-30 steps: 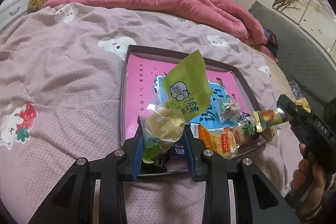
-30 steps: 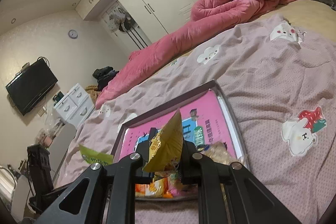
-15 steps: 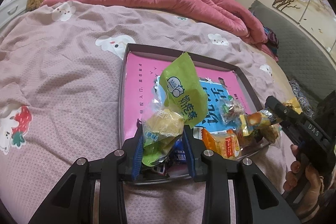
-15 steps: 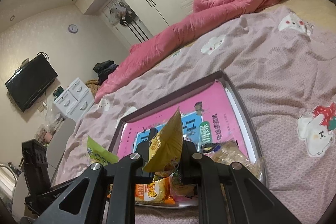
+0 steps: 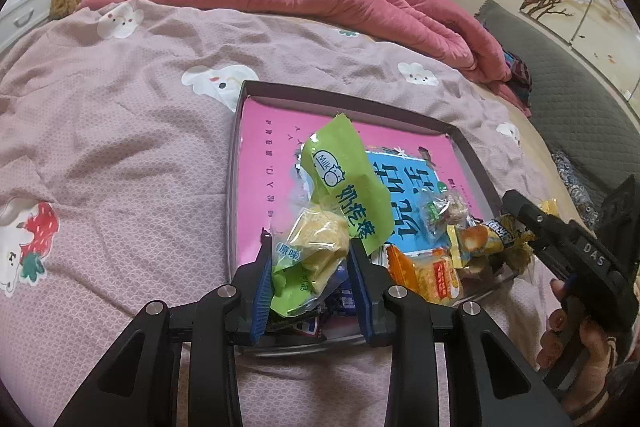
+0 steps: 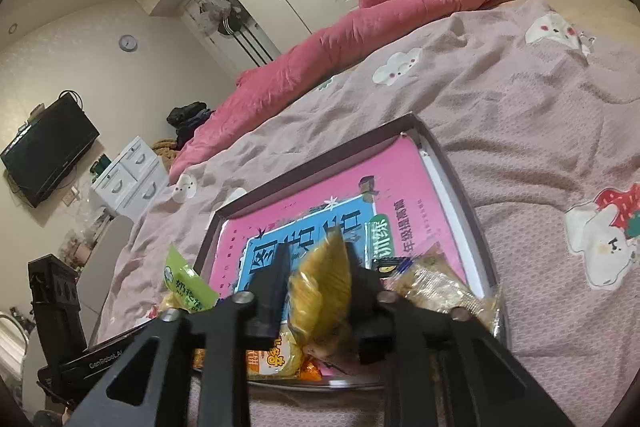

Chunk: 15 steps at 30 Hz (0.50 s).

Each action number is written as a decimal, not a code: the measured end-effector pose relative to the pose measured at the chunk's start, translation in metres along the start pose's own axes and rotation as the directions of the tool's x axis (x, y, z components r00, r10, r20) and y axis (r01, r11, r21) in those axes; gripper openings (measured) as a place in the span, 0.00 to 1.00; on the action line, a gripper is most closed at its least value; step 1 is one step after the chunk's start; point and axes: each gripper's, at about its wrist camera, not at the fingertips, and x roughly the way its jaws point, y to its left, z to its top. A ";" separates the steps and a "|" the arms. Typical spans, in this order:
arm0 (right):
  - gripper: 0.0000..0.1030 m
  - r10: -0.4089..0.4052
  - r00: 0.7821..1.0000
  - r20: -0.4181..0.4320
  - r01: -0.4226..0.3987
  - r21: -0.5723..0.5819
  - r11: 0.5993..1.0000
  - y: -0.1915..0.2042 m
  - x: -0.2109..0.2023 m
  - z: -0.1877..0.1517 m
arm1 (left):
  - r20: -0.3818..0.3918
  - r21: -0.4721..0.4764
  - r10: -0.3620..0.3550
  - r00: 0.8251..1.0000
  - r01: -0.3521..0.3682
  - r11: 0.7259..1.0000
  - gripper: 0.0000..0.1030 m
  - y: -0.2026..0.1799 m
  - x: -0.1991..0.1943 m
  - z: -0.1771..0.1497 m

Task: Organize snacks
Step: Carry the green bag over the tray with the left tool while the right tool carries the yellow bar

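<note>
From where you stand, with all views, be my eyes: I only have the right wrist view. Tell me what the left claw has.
Observer: The left claw is shut on a green milk snack packet, held above the tray.
Operator: Describe what's inside that packet.
Observer: Pale yellow pieces show through its clear lower half.
Operator: Report what lies beside it in the tray.
Observer: An orange snack packet lies just right of that claw, and a small clear-wrapped candy sits beyond it.

Right gripper (image 6: 316, 291) blurred; its yellow packet's (image 6: 320, 291) print unreadable. Near tray (image 5: 472, 155) edge hidden behind left gripper (image 5: 310, 275) fingers.
</note>
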 end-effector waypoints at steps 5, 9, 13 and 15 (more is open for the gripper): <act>0.43 -0.015 1.000 0.007 0.014 0.031 0.999 -0.008 -0.004 0.002 | -0.003 -0.002 0.000 1.000 0.000 1.000 0.35 0.001 0.000 0.000; 0.46 -0.021 0.999 0.025 0.020 0.067 0.998 -0.016 -0.010 0.004 | -0.006 -0.001 0.000 1.000 0.000 1.000 0.35 0.001 -0.001 0.000; 0.47 -0.022 0.999 0.035 0.019 0.091 0.996 -0.021 -0.014 0.005 | -0.008 0.005 0.003 1.000 -0.003 1.000 0.36 0.000 -0.002 -0.001; 0.47 -0.023 0.999 0.038 0.019 0.092 0.996 -0.020 -0.015 0.005 | -0.009 0.005 0.006 1.000 -0.006 1.000 0.39 0.000 -0.002 -0.001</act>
